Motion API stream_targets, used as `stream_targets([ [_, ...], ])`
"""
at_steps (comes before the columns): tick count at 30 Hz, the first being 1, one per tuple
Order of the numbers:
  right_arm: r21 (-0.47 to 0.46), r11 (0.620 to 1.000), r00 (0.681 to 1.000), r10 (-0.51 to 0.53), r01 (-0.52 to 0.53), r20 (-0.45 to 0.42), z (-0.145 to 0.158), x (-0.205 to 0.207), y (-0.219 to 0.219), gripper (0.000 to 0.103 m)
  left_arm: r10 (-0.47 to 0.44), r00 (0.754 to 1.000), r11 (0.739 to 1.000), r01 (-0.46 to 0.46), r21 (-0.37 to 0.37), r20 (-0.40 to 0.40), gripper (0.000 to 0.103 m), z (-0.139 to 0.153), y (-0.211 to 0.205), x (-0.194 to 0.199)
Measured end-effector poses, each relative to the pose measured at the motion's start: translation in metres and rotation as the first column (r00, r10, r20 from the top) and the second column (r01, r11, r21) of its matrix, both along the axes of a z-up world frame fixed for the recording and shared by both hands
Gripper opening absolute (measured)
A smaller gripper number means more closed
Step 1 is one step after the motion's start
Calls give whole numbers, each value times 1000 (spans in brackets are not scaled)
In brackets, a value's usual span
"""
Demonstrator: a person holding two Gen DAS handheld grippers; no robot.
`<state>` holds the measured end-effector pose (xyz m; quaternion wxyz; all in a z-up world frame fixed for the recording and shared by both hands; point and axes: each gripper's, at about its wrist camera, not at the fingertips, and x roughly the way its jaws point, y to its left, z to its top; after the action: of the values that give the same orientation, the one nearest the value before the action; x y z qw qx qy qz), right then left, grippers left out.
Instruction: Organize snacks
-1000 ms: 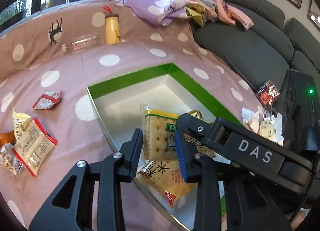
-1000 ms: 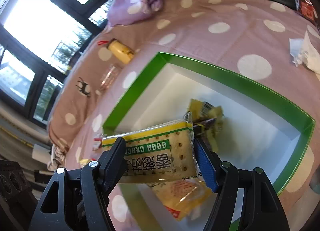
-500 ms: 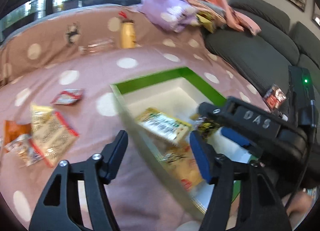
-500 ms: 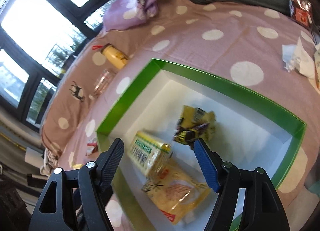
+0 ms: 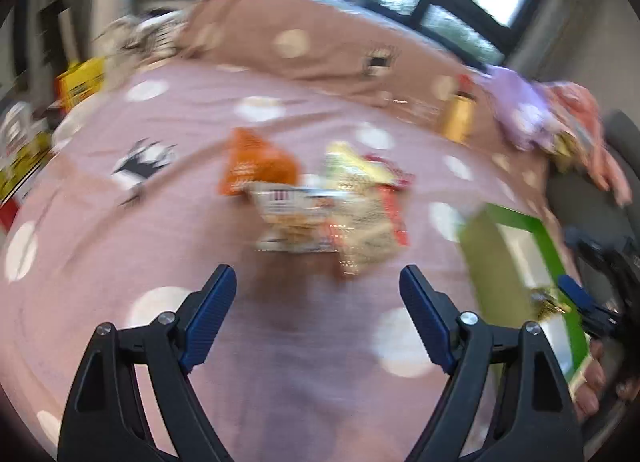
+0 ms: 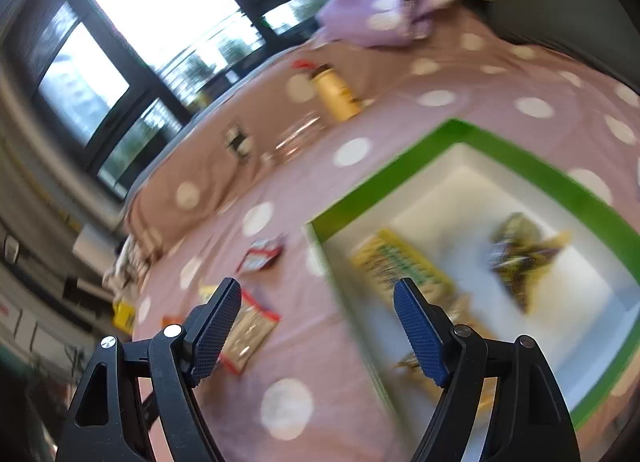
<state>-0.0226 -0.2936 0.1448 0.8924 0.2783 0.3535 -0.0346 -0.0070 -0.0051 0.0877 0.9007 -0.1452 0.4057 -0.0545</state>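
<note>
Over the pink cloth with pale polka dots, the left gripper hangs with its blue-padded jaws spread wide and opening further, nothing between them. Just beyond its tips lies a blurred heap of loose snacks: a clear packet with white and red print, a crinkly red-edged packet of pale biscuits overlapping it, and an orange foil pouch behind. To the right stands the green-rimmed white cardboard box, and beside it a hand carries the right gripper, whose jaws are likewise parting and empty, set over the box's near corner. Inside the box rest a yellow and green cracker pack, a dark, crumpled yellow wrapper well apart from it, and an orange-yellow packet half hidden behind the right pad. A small red and white sachet lies on the cloth outside. Farther off stands a yellow bottle with a red cap, then a lilac spotted cloth bundle near the dark-framed windows.
</note>
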Motion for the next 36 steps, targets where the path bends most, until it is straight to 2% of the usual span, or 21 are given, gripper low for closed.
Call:
stream_targets([
  [2,1,998,998,70,-70,-10,1,11,16,80,30,999,999,-30,11,-15,84,-3,12,3],
  [4,10,994,991,112,-112,-69,0,31,32,80,46,999,999,-46,-3,-12,84,-3,21,3],
  [9,10,987,976,161,-161,-149,-6,88,61,90,85,995,996,-87,-32,-45,84,-6,39,10],
  [11,2,982,962,186,-189,-202,-14,117,73,90,104,993,993,-107,-53,-54,84,-8,49,14],
  [15,-47,984,934,150,-174,-323,-45,178,86,90,100,992,990,-107,-90,-75,84,-11,57,18],
  [16,-64,988,927,112,-144,-358,-54,190,88,90,108,991,989,-115,-91,-76,84,-11,58,18],
  [17,-125,985,922,60,-116,-382,-60,199,92,90,118,990,988,-124,-88,-72,84,-10,59,18],
  [19,-279,952,929,18,-129,-369,-68,216,109,90,125,990,989,-129,-68,-66,84,-9,58,19],
  [20,-309,939,926,24,-150,-376,-74,225,115,90,122,990,990,-126,-56,-66,84,-9,57,20],
  [21,-299,941,921,30,-157,-388,-79,230,116,90,120,991,991,-123,-50,-65,84,-9,57,21],
  [24,-177,976,886,31,-127,-463,-105,249,106,90,124,990,991,-127,-50,-69,84,-10,62,21],
  [26,-192,972,878,29,-137,-478,-111,255,107,90,136,988,988,-140,-58,-73,84,-11,66,21],
  [28,-251,954,890,34,-165,-454,-111,253,111,85,148,986,987,-153,-56,-83,84,-13,68,23],
  [31,-274,941,903,68,-200,-425,-109,247,114,82,154,984,986,-159,-51,-89,84,-14,67,22],
  [34,-261,943,916,91,-205,-391,-97,235,109,67,142,986,988,-147,-55,-85,84,-14,66,22],
  [35,-247,948,920,97,-202,-380,-92,233,107,54,140,987,988,-146,-58,-84,84,-14,66,22],
  [36,-225,954,924,107,-200,-367,-87,230,104,50,143,986,987,-148,-62,-83,84,-13,67,22],
])
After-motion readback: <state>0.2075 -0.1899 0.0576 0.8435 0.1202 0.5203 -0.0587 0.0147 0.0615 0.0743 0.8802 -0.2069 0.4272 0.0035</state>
